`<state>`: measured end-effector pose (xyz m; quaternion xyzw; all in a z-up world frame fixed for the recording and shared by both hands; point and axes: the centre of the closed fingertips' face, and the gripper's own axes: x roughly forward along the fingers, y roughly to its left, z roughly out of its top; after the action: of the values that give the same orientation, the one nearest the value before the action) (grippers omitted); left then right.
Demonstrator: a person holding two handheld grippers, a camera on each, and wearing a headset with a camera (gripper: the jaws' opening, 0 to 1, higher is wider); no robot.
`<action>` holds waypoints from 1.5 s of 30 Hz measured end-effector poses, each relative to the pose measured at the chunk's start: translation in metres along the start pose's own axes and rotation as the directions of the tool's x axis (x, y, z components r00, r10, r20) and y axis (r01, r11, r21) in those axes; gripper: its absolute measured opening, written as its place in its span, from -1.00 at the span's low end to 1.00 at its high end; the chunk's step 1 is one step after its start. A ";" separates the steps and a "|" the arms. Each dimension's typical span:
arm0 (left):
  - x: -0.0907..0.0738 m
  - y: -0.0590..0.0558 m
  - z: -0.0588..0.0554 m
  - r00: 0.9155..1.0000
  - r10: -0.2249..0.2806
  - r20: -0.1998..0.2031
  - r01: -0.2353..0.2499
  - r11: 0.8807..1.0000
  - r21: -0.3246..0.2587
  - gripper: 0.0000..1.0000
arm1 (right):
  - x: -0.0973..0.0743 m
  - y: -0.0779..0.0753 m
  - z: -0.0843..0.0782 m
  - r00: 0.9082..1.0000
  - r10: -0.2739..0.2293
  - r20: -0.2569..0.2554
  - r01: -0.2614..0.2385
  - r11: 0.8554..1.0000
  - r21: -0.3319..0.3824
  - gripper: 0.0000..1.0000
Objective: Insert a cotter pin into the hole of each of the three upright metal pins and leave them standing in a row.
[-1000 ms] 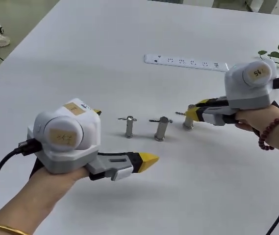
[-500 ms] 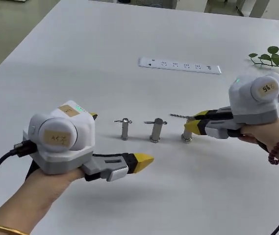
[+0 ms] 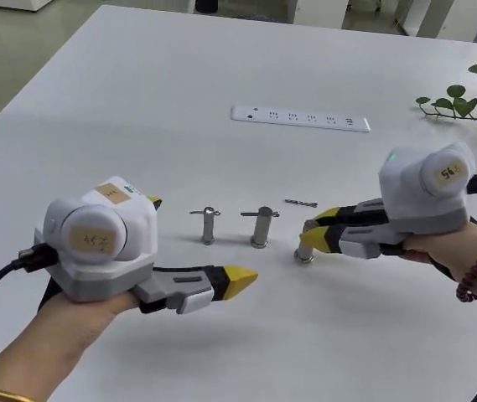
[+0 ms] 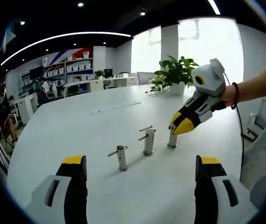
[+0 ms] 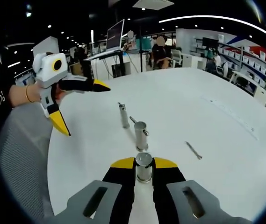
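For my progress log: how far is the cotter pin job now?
Done: the left pin and middle pin each carry a cotter pin. In hand: the right gripper is shut on the third pin, which has none. Left to do: the loose cotter pin on the table goes into it.

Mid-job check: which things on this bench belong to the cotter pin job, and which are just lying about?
Job:
- left metal pin, cotter in
- middle metal pin, cotter in
- third metal pin, no cotter visible, clamped by the right gripper
- loose cotter pin on the table

Lying about:
- power strip
- plant
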<state>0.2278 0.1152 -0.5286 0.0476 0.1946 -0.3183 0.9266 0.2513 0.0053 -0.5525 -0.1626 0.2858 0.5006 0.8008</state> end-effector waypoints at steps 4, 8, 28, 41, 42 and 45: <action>0.000 0.000 0.000 1.000 -0.001 0.003 0.001 1.000 -0.004 0.92 | 0.003 0.009 0.002 1.000 0.028 0.006 -0.028 1.000 -0.008 -0.85; 0.000 0.000 0.001 1.000 -0.005 0.008 0.005 1.000 -0.009 0.92 | 0.006 0.017 0.004 0.998 0.060 0.008 -0.060 0.998 -0.023 -0.85; 0.001 0.002 -0.001 1.000 -0.003 -0.003 0.003 1.000 -0.008 0.92 | 0.023 0.034 0.005 0.996 0.089 0.017 -0.088 0.995 -0.055 -0.84; 0.003 0.000 -0.004 1.000 -0.007 -0.016 0.007 1.000 0.003 0.92 | 0.023 0.034 0.004 0.995 0.095 0.010 -0.094 0.993 -0.077 -0.83; 0.003 0.000 -0.004 1.000 -0.009 -0.017 0.009 1.000 0.004 0.92 | 0.023 0.034 0.004 0.995 0.097 0.010 -0.096 0.993 -0.075 -0.82; 0.003 0.000 -0.003 1.000 -0.007 -0.014 0.007 1.000 0.012 0.93 | 0.022 0.033 0.006 0.995 0.096 0.023 -0.094 0.993 -0.069 -0.77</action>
<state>0.2290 0.1147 -0.5323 0.0548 0.1994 -0.3224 0.9237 0.2309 0.0388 -0.5604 -0.1691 0.2656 0.5497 0.7737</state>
